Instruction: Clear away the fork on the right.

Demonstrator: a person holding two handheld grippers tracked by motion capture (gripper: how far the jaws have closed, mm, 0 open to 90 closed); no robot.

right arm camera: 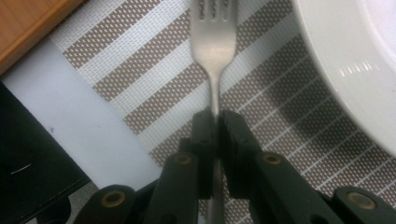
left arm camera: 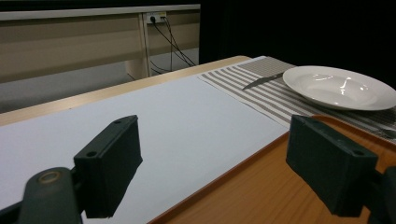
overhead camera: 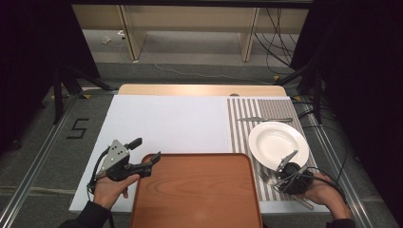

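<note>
A silver fork [right arm camera: 215, 42] lies on the striped placemat [right arm camera: 140, 79] beside the white plate [right arm camera: 355, 60]. My right gripper [right arm camera: 215, 119] is shut on the fork's handle, tines pointing away from it. In the high view the right gripper [overhead camera: 278, 175] sits at the plate's [overhead camera: 278, 142] near edge, with the fork [overhead camera: 264, 177] sticking out to its left. My left gripper [overhead camera: 148, 149] is held open over the left rim of the brown tray [overhead camera: 195, 190]. Nothing is between the left gripper's [left arm camera: 219, 163] jaws.
A knife [overhead camera: 263, 119] lies on the placemat [overhead camera: 237, 128] beyond the plate. Another metal handle [overhead camera: 304, 203] shows by the right hand near the table's front edge. A white mat [overhead camera: 166, 123] covers the table left of the placemat. Cables trail past the right side.
</note>
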